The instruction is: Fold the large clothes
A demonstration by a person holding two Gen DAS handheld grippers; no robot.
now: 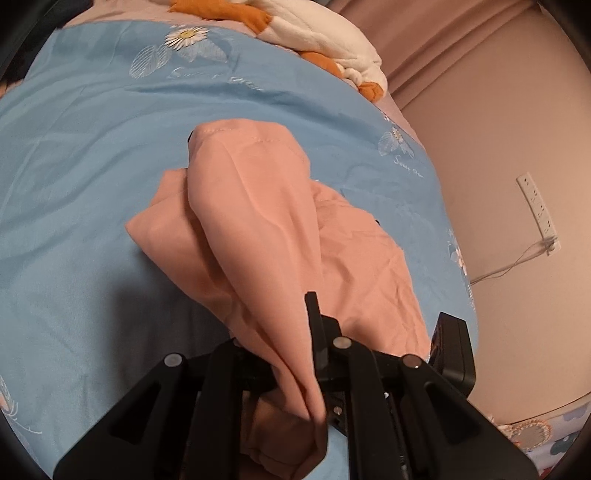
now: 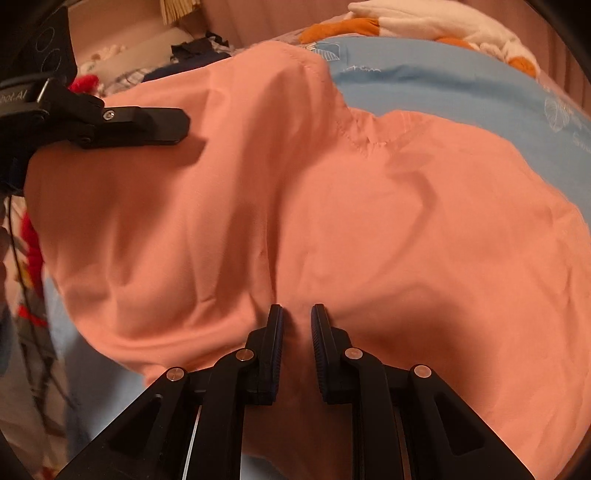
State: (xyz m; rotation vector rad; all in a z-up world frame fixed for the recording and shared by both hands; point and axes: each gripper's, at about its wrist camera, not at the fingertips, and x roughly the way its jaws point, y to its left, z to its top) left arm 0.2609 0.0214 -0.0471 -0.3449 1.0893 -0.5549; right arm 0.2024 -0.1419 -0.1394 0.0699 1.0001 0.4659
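A large salmon-pink garment [image 1: 266, 221] lies bunched on the blue bedsheet [image 1: 81, 177]. My left gripper [image 1: 295, 332] is shut on a fold of the garment, which drapes over the left finger and hides it. The cloth rises from the bed to the jaws. In the right wrist view the garment [image 2: 332, 206] fills most of the frame. My right gripper [image 2: 297, 314] has its fingers a narrow gap apart, with cloth between them at the near edge. The left gripper [image 2: 147, 125] also shows there at upper left, resting on the cloth.
A white and orange quilt [image 1: 314, 33] lies at the head of the bed. A beige wall [image 1: 498, 184] with a white power strip [image 1: 537, 214] is to the right. Dark and red clothes [image 2: 192, 51] are piled beyond the bed at left.
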